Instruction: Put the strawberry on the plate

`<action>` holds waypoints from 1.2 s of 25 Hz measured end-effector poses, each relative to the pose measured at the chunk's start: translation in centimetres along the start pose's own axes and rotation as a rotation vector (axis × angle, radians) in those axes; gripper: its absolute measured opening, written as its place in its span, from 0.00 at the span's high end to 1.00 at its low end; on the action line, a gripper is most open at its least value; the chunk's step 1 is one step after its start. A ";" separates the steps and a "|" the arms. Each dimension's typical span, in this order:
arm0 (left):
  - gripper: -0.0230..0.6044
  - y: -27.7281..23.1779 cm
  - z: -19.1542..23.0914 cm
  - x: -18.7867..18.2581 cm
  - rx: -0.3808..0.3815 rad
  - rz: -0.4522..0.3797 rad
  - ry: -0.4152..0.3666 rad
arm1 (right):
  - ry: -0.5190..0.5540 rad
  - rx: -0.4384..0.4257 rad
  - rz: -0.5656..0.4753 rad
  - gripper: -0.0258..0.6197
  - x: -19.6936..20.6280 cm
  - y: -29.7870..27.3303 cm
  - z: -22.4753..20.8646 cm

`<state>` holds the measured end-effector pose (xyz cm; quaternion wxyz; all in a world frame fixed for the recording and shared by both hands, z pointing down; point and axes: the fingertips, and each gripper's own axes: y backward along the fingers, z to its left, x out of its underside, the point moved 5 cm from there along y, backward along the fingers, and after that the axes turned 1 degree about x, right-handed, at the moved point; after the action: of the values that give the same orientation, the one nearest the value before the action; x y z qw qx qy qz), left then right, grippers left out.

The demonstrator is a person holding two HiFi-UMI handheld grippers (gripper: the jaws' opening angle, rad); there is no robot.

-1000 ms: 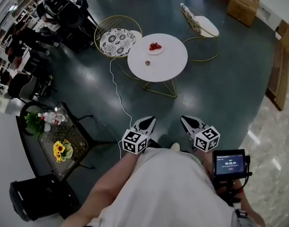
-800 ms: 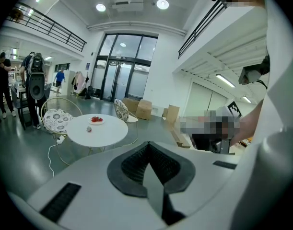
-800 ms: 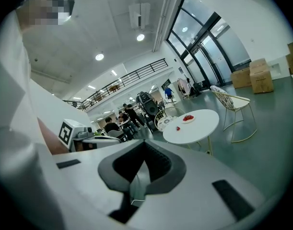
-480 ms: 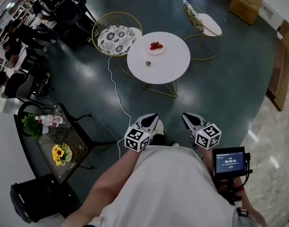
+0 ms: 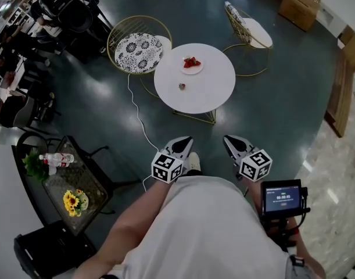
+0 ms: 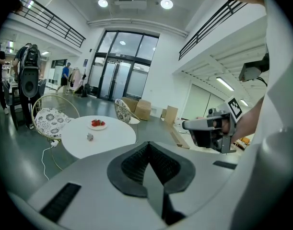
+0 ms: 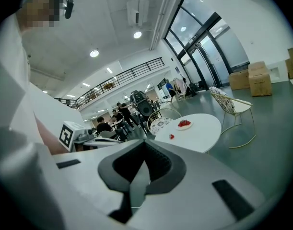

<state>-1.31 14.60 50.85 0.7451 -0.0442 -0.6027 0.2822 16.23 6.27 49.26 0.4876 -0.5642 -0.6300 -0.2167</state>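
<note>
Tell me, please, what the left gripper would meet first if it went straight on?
Probably the dark floor short of the round white table; the left gripper tilts slightly down, but depth is unclear.

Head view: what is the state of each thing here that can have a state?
Left tool: shut, empty.
Right tool: shut, empty.
Plate: on the round table, holds red strawberries.
Loose strawberry: lies on the table, off the plate.
Small screen: lit.
</note>
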 end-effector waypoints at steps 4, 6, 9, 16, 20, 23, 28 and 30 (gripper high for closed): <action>0.95 -0.6 2.0 -1.3 0.020 0.001 0.000 | 0.003 0.017 0.002 0.95 -1.4 -1.9 -0.4; 0.95 -0.7 3.1 -1.6 0.028 0.004 0.001 | 0.000 0.027 -0.001 0.95 -1.9 -2.9 -0.5; 0.95 -0.9 4.9 -2.1 0.032 0.001 0.000 | 0.004 0.037 -0.006 0.95 -2.5 -4.4 -0.5; 0.95 -1.2 9.0 -3.3 0.045 -0.020 -0.006 | 0.018 0.062 -0.018 0.95 -4.0 -7.9 -0.9; 0.95 -1.3 10.8 -4.0 0.043 -0.028 -0.006 | 0.029 0.066 -0.019 0.95 -4.8 -9.3 -0.7; 0.95 -0.9 11.2 -4.3 0.038 -0.032 0.001 | 0.031 0.069 -0.013 0.95 -5.2 -9.5 -0.5; 0.95 -0.7 12.7 -4.4 0.033 -0.026 0.009 | 0.026 0.071 -0.010 0.95 -5.5 -11.1 -0.6; 0.95 -0.7 13.2 -4.3 0.031 -0.021 0.007 | 0.025 0.066 -0.007 0.95 -5.4 -11.7 -0.6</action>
<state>-13.78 8.37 50.90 0.7508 -0.0275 -0.5960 0.2835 5.02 -0.11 48.09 0.5129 -0.5428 -0.6328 -0.2047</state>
